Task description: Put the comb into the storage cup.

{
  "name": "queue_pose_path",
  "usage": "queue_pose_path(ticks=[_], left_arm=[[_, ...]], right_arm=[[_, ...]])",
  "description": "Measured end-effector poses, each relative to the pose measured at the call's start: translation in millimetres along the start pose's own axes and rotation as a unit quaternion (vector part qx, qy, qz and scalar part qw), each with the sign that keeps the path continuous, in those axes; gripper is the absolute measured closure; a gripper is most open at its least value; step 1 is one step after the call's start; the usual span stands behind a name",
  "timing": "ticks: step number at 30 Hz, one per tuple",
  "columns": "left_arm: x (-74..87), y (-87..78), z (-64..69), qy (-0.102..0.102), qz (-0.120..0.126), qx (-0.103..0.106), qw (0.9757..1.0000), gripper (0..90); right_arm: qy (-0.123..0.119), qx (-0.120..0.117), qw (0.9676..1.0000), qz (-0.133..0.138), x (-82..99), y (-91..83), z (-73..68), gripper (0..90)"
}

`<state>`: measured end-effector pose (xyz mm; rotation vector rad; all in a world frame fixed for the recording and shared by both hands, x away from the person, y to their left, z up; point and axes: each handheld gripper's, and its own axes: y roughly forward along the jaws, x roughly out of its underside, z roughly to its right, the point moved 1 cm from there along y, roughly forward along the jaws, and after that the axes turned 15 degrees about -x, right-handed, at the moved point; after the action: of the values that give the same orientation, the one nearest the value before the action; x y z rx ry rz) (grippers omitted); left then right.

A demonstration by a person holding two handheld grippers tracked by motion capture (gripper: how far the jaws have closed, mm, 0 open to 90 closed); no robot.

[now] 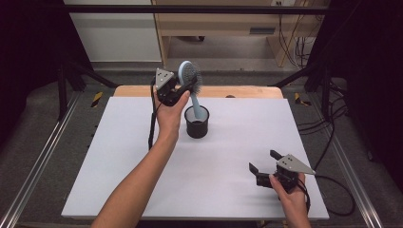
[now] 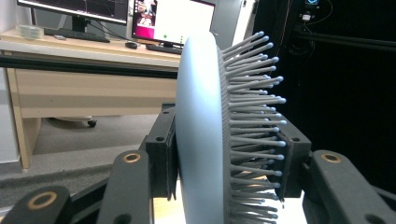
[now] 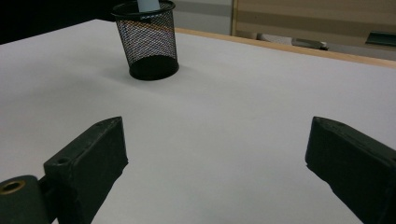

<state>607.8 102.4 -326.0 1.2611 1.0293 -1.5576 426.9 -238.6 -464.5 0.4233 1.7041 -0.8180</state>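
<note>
Placement step: upper centre of the high view, the left gripper (image 1: 183, 90) clamps the head of the hairbrush (image 1: 190, 76), handle already inside the mesh cup (image 1: 197, 124); next, likely release, while the right gripper (image 1: 266, 164) idles agape at lower right.

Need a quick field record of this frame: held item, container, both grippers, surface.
held item: light blue pin hairbrush, head up, handle end down in the cup
container: black mesh pen cup, upright on the table
left gripper: shut on the brush head, one pad on its back, one on the pins
right gripper: jaws wide apart, nothing between them, low over the near right of the table
surface: white tabletop
</note>
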Motion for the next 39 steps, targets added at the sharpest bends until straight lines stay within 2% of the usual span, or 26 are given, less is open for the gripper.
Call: queue_pose_path(ticks=[25, 39], left_arm=[[13.7, 4.0, 4.7, 0.008, -0.011, 0.008, 0.9999, 51.6], [24.9, 5.3, 1.6, 0.001, -0.02, 0.006, 0.9998, 51.5]], right_arm=[[-0.001, -0.006, 1.0, -0.006, 1.8, 1.3, 0.6, 6.3], [-0.001, -0.007, 0.9999, -0.011, 2.8, 4.2, 0.2, 5.7]])
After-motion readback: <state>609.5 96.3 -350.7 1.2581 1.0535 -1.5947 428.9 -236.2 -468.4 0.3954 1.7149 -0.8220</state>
